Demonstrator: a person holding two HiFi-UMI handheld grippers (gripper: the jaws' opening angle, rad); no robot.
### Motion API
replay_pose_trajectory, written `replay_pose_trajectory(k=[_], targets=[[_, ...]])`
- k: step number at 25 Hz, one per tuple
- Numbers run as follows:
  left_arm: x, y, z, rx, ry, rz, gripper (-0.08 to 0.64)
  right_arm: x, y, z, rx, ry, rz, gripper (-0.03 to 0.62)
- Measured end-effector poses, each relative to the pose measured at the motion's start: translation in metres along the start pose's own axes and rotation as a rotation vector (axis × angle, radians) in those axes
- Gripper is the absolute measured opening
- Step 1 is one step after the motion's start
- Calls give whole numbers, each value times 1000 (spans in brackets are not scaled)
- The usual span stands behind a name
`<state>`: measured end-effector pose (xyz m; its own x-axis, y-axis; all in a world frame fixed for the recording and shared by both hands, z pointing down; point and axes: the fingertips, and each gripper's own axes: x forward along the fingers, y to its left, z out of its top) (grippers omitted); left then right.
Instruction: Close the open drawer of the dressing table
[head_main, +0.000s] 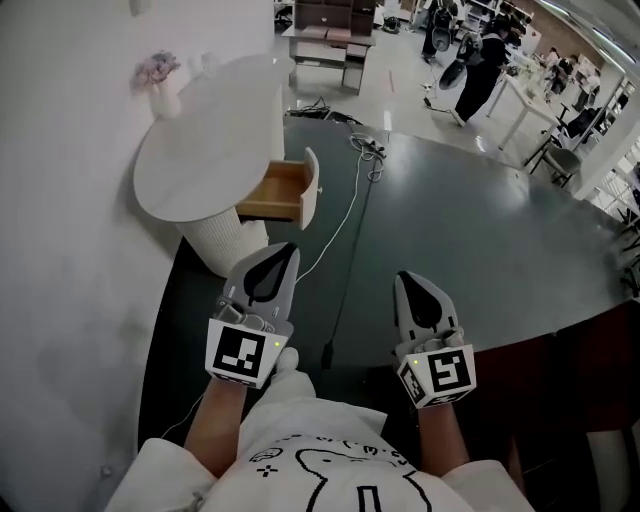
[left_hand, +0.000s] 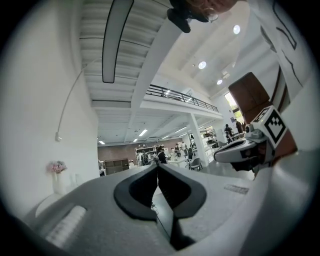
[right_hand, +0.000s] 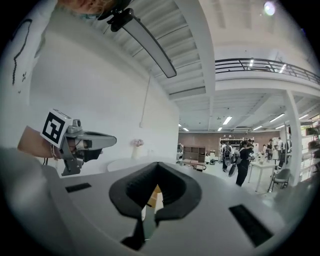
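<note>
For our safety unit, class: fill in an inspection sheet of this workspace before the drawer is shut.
Surface: dark floor, round white dressing table standing on it.
Job's things: drawer open, wooden inside showing.
Clutter: vase of pink flowers on the table top.
Grippers: left gripper and right gripper both shut, empty, short of the drawer.
Cables: white cable and black cable across the floor.
Surroundings: white wall at left; people and desks beyond.

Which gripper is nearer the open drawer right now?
Left. In the head view the left gripper hangs just below the open drawer, apart from it; the right gripper is farther, below and to its right.
</note>
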<state>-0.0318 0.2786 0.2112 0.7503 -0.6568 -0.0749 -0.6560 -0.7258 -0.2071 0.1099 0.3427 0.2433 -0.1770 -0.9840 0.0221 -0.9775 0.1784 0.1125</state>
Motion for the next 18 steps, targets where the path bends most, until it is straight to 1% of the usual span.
replay_pose_trajectory(k=[2,5,11,15,18], targets=[[18,26,-10,-11,3,-6,18,29,-3,-1,15,5,-16,-5],[44,66,-27,-30,14,-11,18,73,-7,-3,11,26,-40,-5],[95,152,-61,-64,38,-14,18,162,-9,-7,-6,64,-49,-5],[121,192,-73,-77,39,-27,18,208,-11,-3,-13,76,-67,-5],[133,215,-83,-90,41,-22,18,231,-14,-3,-17,83,-85,-4]])
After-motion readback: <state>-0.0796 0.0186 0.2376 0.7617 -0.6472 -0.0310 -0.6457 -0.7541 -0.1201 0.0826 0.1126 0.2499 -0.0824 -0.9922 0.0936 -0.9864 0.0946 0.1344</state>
